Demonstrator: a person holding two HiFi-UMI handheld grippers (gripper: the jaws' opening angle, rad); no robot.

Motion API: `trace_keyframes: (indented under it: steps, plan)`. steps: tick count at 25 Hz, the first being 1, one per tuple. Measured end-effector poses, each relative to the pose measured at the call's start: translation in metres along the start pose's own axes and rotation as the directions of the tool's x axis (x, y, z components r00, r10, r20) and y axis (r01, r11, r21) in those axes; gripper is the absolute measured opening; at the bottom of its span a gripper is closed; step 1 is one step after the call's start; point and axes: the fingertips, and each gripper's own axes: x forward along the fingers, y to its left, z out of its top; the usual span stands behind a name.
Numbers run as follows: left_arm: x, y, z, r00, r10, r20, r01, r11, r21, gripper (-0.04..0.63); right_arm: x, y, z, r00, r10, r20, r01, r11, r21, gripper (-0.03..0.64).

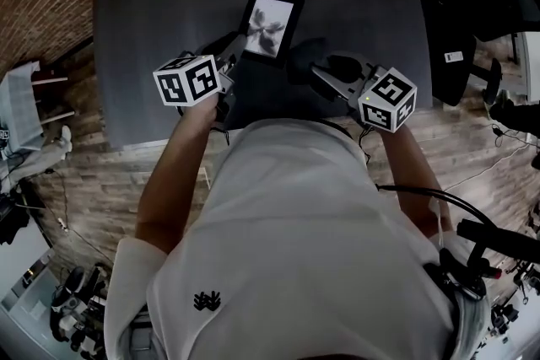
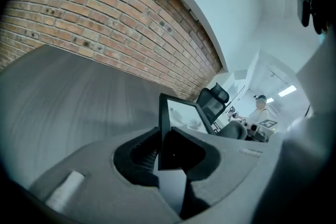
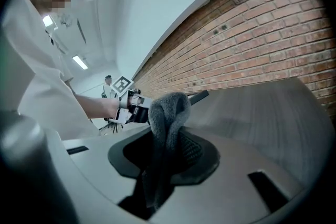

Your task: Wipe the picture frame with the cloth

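Table [image 1: 160,21], dark grey. Picture frame [image 1: 271,25], black, monochrome print; near corner clamped in left hand-held gripper [image 2: 167,150], long axis running forward from its jaws. Cloth [image 3: 167,115], grey, pinched in right hand-held gripper [image 3: 169,162], just right of frame

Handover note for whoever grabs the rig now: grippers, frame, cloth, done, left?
Left gripper: shut on the picture frame, gripped by its edge over the table.
Right gripper: shut on the cloth, bunched, close beside the frame; contact unclear.
Done: both things in hand.
Left: wipe the frame; how much is already wiped cannot be told.
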Motion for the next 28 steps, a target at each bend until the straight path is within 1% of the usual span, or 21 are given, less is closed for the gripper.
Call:
trace_keyframes:
  steps: [3,6,12,17,21,25,28]
  plan:
    - [0.015,0.014,0.0,0.997,0.072,0.012,-0.072,0.997,-0.008,0.077,-0.003,-0.002,-0.011,0.999,-0.009,-0.033,0.009,1.0,0.0,0.105]
    - [0.034,0.03,-0.001,0.989,0.144,0.015,-0.144,0.99,-0.008,0.077,-0.007,-0.008,-0.019,0.998,-0.014,-0.054,0.015,1.0,0.01,0.104]
    - [0.071,0.063,-0.002,0.959,0.282,0.022,-0.281,0.959,-0.034,0.077,-0.019,-0.026,-0.031,0.996,-0.032,-0.088,0.035,0.999,0.038,0.104]
    - [0.098,0.084,-0.005,0.938,0.347,0.007,-0.346,0.937,-0.049,0.077,-0.027,-0.041,-0.038,0.993,-0.048,-0.11,0.055,0.997,0.061,0.104]
    - [0.114,0.099,-0.009,0.916,0.401,-0.001,-0.4,0.914,-0.062,0.077,-0.035,-0.054,-0.041,0.991,-0.053,-0.125,0.063,0.995,0.077,0.104]
    - [0.13,0.11,-0.009,0.902,0.432,-0.008,-0.432,0.899,-0.07,0.077,-0.043,-0.07,-0.042,0.988,-0.065,-0.138,0.078,0.993,0.093,0.104]
    - [0.137,0.118,-0.012,0.885,0.465,-0.014,-0.465,0.883,-0.069,0.077,-0.048,-0.081,-0.044,0.987,-0.064,-0.145,0.08,0.991,0.105,0.104]
